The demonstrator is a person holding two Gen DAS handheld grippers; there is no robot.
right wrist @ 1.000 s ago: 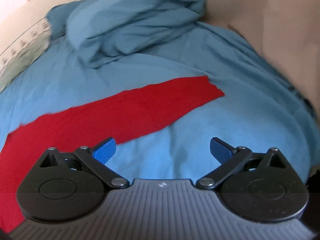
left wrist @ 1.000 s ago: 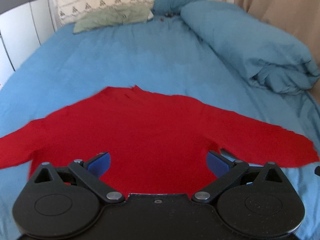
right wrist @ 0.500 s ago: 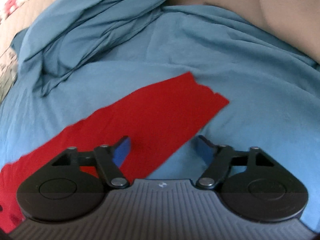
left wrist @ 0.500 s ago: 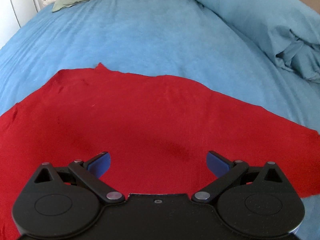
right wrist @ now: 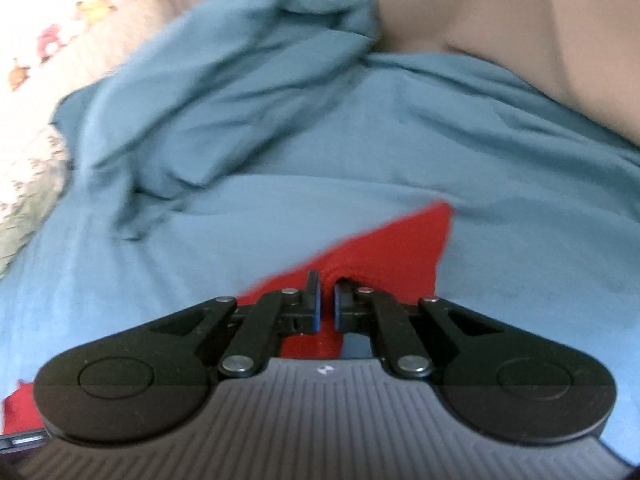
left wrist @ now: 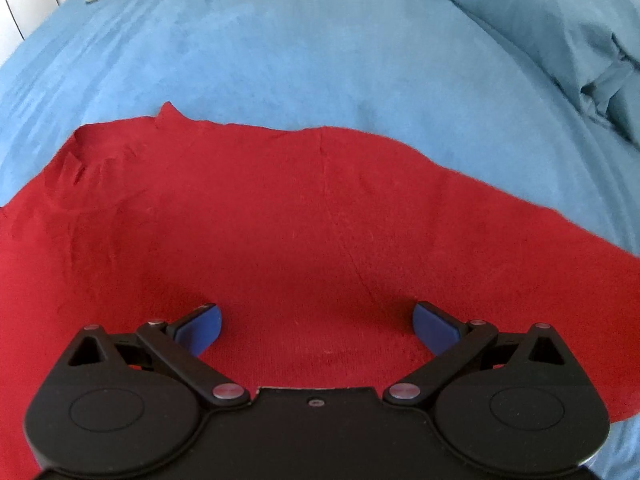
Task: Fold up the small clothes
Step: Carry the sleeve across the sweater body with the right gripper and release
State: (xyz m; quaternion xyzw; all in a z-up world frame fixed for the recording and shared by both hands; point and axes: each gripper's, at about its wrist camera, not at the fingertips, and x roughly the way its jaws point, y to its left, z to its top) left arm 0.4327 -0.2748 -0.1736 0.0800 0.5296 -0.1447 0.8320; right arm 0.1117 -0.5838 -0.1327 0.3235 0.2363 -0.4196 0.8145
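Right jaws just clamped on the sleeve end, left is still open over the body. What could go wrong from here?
1. The right gripper pinches only a small bunch of the red sweater near the cuff; it may slip on lifting.
2. The left gripper hangs open over the body, pinning nothing, so pulling the sleeve may drag the sweater across the blue sheet.

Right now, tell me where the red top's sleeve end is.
In the right wrist view the sleeve end lies on the blue sheet, just ahead of the right gripper, which is shut on the sleeve, below the bunched duvet.
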